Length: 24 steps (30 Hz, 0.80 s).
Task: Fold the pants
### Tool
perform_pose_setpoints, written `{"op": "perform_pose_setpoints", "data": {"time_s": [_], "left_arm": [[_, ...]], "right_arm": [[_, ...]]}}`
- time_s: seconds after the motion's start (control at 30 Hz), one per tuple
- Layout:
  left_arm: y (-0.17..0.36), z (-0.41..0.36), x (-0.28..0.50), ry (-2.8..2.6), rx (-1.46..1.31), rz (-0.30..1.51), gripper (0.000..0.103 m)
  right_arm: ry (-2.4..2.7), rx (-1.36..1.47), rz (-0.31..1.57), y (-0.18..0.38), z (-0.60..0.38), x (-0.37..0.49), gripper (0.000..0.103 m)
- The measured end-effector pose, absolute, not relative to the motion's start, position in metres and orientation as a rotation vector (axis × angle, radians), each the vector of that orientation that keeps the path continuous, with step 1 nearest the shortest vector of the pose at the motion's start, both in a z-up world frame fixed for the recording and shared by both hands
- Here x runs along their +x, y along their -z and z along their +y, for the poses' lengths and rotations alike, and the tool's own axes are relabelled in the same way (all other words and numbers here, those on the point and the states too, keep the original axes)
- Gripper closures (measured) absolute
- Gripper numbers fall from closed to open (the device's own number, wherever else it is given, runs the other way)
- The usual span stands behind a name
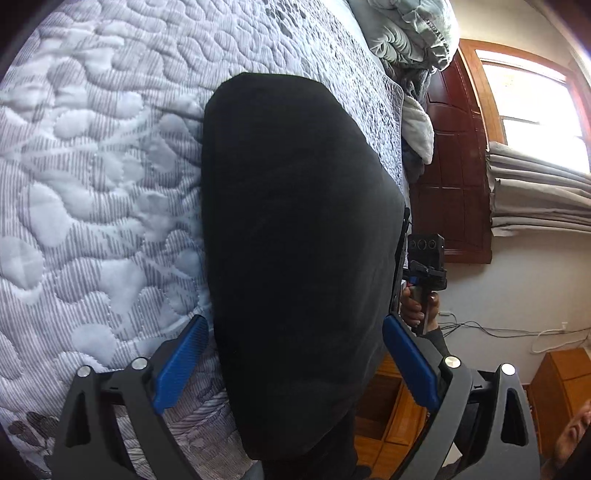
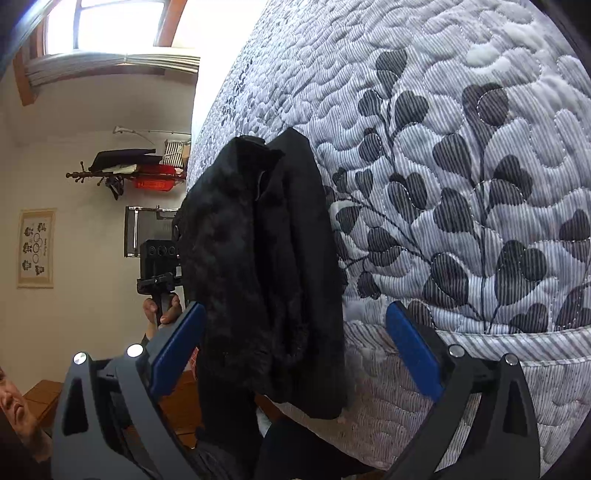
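The black pants [image 1: 295,240] lie folded into a thick oblong stack near the edge of a quilted bed [image 1: 99,184]. In the right wrist view the pants [image 2: 266,258] show their layered end, fuzzy lining out, overhanging the bed edge. My left gripper [image 1: 295,354] is open, its blue pads either side of the stack's near end. My right gripper [image 2: 295,343] is open, its blue pads either side of the pants' end. Neither pad visibly presses the cloth. Each view shows the other gripper's body beyond the pants: the right one [image 1: 424,273], the left one [image 2: 159,269].
The bed has a grey-white quilt with a dark leaf print [image 2: 461,221]. Bunched bedding [image 1: 406,33] lies at the far end. A wooden headboard [image 1: 454,166], window [image 1: 535,103], wooden floor [image 1: 388,424], wall cables [image 1: 517,332], and a wall shelf [image 2: 140,170] surround it.
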<state>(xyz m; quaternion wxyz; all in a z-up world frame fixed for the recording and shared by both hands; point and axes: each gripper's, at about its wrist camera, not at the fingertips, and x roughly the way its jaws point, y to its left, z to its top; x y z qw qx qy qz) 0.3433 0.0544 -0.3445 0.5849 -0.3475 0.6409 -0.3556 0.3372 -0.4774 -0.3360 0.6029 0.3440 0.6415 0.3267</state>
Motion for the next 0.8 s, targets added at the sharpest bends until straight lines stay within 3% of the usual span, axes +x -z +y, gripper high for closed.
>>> {"op": "perform_pose_setpoints", "data": {"time_s": [0.8], "left_arm": [[0.349,0.023,0.349,0.785,-0.858,1.554,0.004]], "right_arm": [[-0.884,0.828,1.531,0.345,-0.402,0.349,0.002]]}}
